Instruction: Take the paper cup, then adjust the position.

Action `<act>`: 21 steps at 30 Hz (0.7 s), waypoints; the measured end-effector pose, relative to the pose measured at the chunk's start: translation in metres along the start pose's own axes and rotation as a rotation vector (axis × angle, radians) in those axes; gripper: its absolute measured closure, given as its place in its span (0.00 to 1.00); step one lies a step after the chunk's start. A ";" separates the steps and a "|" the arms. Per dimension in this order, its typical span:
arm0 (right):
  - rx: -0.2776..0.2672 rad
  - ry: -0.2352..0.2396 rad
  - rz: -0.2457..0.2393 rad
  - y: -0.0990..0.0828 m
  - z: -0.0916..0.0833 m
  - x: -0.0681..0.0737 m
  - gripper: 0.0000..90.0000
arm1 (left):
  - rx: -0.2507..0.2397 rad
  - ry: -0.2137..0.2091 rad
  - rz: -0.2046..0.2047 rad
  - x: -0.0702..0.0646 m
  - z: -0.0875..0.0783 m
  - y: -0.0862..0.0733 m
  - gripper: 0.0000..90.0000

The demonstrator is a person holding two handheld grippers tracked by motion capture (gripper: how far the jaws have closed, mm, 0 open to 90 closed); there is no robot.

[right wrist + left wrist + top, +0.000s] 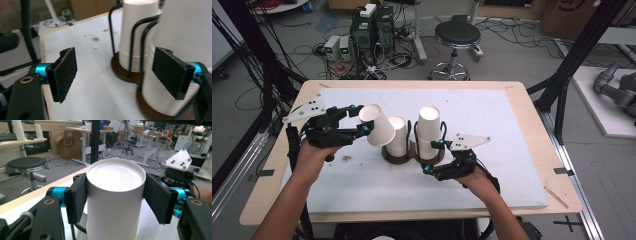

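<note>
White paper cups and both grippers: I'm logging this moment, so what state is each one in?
Left gripper: shut on a white paper cup.
White paper cup: upside down, tilted, lifted off the table.
Right gripper: open, nothing between its pads.
Left stack of white paper cups: upside down, seated in the holder.
Right stack of white paper cups: upside down, seated in the holder.
Brown-based black wire cup holder: upright on the table.
</note>
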State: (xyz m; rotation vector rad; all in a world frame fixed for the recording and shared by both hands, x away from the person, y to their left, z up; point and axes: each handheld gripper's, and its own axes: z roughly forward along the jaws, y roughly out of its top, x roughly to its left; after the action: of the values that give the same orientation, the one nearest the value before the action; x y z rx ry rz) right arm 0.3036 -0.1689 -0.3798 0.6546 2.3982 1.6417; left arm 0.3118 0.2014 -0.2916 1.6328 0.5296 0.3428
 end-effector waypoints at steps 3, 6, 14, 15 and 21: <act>-0.015 -0.017 -0.002 -0.001 -0.005 -0.006 0.23 | 0.005 -0.012 0.002 -0.003 0.004 -0.001 0.40; -0.024 -0.010 -0.013 -0.002 -0.010 -0.009 0.23 | 0.016 -0.028 0.007 -0.007 0.008 -0.004 0.40; -0.063 -0.003 -0.030 -0.002 -0.018 -0.012 0.23 | 0.054 -0.070 0.036 -0.022 0.018 -0.008 0.41; -0.065 -0.002 -0.032 -0.002 -0.019 -0.012 0.23 | 0.054 -0.076 0.040 -0.024 0.018 -0.008 0.41; -0.024 0.027 -0.004 0.003 -0.025 -0.015 0.23 | 0.048 -0.109 0.035 -0.034 0.024 -0.011 0.40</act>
State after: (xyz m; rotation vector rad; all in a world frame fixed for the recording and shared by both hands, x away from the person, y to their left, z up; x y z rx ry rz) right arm 0.3088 -0.1958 -0.3695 0.6270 2.3926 1.6853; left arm 0.2935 0.1636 -0.3029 1.6986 0.4302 0.2667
